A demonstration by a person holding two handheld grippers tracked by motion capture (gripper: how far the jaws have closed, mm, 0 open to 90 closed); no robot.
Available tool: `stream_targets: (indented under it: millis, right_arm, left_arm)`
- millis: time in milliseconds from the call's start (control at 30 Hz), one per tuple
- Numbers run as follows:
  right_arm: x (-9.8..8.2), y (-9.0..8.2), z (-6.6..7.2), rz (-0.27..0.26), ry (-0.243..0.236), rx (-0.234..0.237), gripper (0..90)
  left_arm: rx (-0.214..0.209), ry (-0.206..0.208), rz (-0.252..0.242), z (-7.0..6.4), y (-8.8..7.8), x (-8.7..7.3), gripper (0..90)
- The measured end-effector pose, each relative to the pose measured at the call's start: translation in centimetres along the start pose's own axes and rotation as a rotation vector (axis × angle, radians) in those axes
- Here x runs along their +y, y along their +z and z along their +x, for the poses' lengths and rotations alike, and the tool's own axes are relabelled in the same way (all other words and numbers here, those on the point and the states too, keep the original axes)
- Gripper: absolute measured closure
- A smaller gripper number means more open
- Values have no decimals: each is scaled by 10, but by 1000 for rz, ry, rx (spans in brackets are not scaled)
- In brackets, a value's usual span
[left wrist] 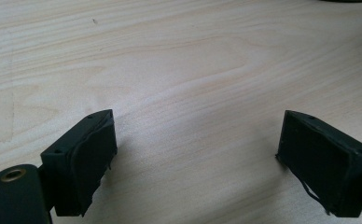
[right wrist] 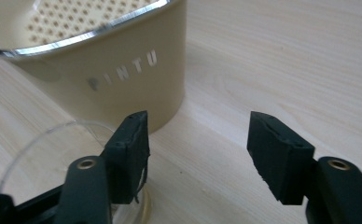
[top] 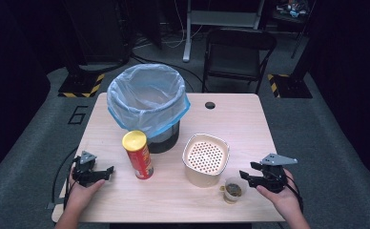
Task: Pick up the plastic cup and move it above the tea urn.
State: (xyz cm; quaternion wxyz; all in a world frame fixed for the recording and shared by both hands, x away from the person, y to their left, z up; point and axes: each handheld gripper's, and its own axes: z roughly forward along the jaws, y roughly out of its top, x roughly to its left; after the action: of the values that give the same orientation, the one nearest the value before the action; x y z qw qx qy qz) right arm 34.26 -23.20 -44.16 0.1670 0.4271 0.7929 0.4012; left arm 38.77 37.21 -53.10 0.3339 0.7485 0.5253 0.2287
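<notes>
My right gripper (top: 246,172) hovers near the table's front right, just right of a small clear plastic cup (top: 232,190) that holds something brown. In the right gripper view the gripper (right wrist: 198,144) is open, with bare wood between its jaws. The cup (right wrist: 44,154) lies left of and partly behind the left jaw. A cream strainer tub (right wrist: 123,70) stands beyond it. My left gripper (top: 107,171) rests at the front left. Its jaws (left wrist: 195,149) stand wide open over bare tabletop. A red can with a yellow lid (top: 138,155) stands upright to its right.
A black bin lined with a pale blue bag (top: 126,114) stands at the table's back left, behind the can. The cream strainer tub (top: 200,177) sits mid-table beside the cup. A cable hole (top: 210,105) is at the back. A folding chair (top: 238,52) stands beyond the table.
</notes>
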Motion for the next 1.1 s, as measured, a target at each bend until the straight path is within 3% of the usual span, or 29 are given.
stream_targets:
  millis: [200, 367, 633, 900, 1100]
  right_arm:
    - [8, -11, 3, -60, 15, -12, 343]
    - [7, -14, 15, -64, 12, 61, 265]
    - [0, -11, 42, -42, -70, 148, 146]
    - [-11, 2, 49, -8, -118, 128, 132]
    - [-22, 14, 52, 31, -128, 118, 135]
  left_arm:
    - [0, 4, 1, 0, 0, 0, 116]
    - [-5, 7, 11, 0, -1, 1, 116]
    - [-7, 8, 11, 0, -1, 1, 116]
    - [-8, 8, 11, 0, -1, 1, 116]
    - [-8, 8, 11, 0, -1, 1, 116]
